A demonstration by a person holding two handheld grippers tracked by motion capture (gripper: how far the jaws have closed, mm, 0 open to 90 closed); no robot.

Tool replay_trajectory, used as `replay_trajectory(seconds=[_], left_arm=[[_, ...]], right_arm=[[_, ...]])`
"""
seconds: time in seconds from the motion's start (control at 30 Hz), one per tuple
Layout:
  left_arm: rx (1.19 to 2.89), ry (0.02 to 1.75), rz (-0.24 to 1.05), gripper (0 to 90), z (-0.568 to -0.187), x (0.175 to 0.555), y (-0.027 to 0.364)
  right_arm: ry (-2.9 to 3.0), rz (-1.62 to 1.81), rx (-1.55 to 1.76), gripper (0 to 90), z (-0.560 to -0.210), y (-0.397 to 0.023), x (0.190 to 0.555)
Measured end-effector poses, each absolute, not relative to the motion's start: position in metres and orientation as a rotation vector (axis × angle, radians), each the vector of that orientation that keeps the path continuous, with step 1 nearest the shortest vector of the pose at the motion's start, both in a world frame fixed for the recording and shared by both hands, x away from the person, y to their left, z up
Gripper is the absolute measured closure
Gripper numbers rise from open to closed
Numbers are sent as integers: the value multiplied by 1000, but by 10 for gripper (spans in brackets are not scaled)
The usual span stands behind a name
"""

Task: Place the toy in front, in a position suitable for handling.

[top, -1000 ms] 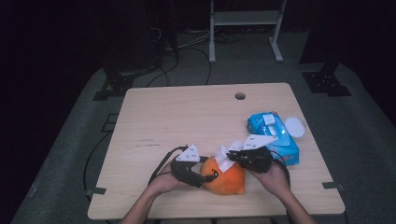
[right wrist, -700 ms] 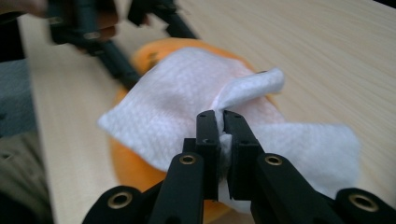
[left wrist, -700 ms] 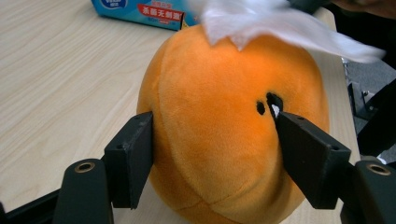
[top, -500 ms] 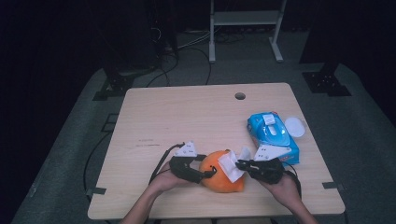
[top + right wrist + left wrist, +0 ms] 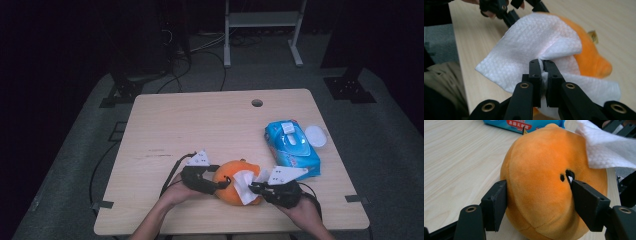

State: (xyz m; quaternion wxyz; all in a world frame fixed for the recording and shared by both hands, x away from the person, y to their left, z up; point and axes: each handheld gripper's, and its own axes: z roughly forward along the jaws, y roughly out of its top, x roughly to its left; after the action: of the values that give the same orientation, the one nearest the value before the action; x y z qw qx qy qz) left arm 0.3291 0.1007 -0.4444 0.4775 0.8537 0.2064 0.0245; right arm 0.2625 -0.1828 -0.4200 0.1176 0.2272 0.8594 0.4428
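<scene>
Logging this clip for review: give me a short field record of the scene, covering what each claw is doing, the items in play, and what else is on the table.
work in hand: wiping an orange plush toy with a white wet wipe
left claw: jaws pressed on both sides of the toy, steadying it
right claw: shut on a pinched fold of the wipe, which drapes over the toy
table: light wood, round hole near far edge
other items: blue wipes pack, white round lid beside it
</scene>
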Motion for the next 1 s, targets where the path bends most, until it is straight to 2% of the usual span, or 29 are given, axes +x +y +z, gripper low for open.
replay_trajectory(seconds=[0.2, 0.33, 0.43, 0.6, 0.67, 1.0], left_arm=[[2079, 506, 69, 295, -444, 330, 101], [2075, 430, 122, 184, -435, 327, 100], [2090, 331, 133, 156, -433, 322, 100], [2131, 288, 181, 305, -437, 320, 97], [2137, 290, 192, 334, -436, 320, 97], [2140, 286, 200, 353, -434, 316, 93]], right_arm=[[2456, 1335, 705, 842, -414, -181, 285], [2473, 1336, 760, 842, -425, -184, 290], [2458, 1330, 787, 842, -426, -188, 291], [2452, 1338, 836, 842, -425, -195, 296], [2444, 1323, 821, 843, -423, -193, 294], [2487, 1338, 574, 842, -402, -139, 282]])
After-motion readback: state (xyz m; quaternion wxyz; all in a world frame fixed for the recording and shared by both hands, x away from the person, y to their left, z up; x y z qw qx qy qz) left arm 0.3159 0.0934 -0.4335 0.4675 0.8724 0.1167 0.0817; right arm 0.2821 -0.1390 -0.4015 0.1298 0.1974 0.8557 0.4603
